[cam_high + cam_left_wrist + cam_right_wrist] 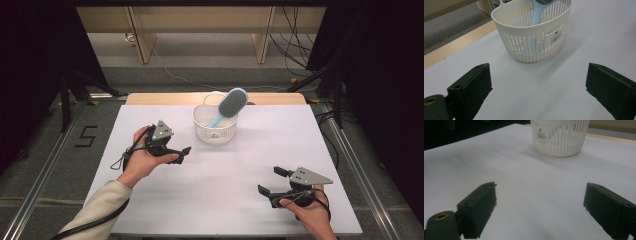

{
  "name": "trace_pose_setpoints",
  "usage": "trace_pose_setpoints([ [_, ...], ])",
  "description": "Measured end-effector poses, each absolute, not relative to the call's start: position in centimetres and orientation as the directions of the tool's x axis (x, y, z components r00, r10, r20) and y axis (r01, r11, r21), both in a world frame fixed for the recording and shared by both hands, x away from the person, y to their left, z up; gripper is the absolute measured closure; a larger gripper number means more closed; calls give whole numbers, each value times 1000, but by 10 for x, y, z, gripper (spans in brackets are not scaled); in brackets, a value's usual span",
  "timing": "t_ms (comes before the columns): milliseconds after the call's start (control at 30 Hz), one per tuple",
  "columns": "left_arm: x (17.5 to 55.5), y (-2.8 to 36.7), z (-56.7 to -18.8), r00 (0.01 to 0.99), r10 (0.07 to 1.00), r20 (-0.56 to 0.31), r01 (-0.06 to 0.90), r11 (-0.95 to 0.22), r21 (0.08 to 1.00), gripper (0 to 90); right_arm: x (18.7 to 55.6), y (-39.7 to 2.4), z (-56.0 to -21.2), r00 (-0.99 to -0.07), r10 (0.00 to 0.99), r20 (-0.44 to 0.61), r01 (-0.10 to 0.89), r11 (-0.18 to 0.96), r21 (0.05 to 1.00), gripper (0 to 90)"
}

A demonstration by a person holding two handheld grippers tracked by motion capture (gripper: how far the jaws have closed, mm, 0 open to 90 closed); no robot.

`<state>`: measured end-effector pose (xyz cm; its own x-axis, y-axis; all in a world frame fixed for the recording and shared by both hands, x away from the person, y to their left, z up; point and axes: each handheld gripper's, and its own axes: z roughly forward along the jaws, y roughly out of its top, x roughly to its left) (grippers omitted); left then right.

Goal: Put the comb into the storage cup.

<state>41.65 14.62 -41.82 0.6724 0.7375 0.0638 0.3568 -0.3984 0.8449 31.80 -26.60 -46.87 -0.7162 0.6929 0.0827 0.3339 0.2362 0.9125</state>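
Standing handle-down in the white basket [214, 125] at the table's far centre, the blue brush [230, 105] leans right. Left gripper [179, 153] and right gripper [270, 184] are both spread wide, empty. Recommended: approach from the left, clamp the exposed neck, lift straight up.

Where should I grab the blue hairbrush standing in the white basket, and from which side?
Grip the hairbrush by its head, coming from above: the head leans out over the basket rim, while the handle sits down inside the slatted walls. The left tool is probably nearer.

"5" marked on floor [87, 136], left of table.
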Motion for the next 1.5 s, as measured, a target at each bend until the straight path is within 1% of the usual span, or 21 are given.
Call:
trace_pose_setpoints([
  [500, 393, 152, -425, 689, 721, 69, 339, -406, 849, 61, 318, -266, -468, -717, 693, 81, 334, 238, 912, 119],
  [967, 378, 167, -430, 682, 729, 63, 339, -391, 856, 62, 317, -266, -468, -718, 692, 78, 330, 240, 913, 119],
  [1500, 365, 187, -443, 665, 744, 58, 363, -390, 846, 56, 317, -266, -468, -717, 693, 77, 330, 241, 913, 119],
])
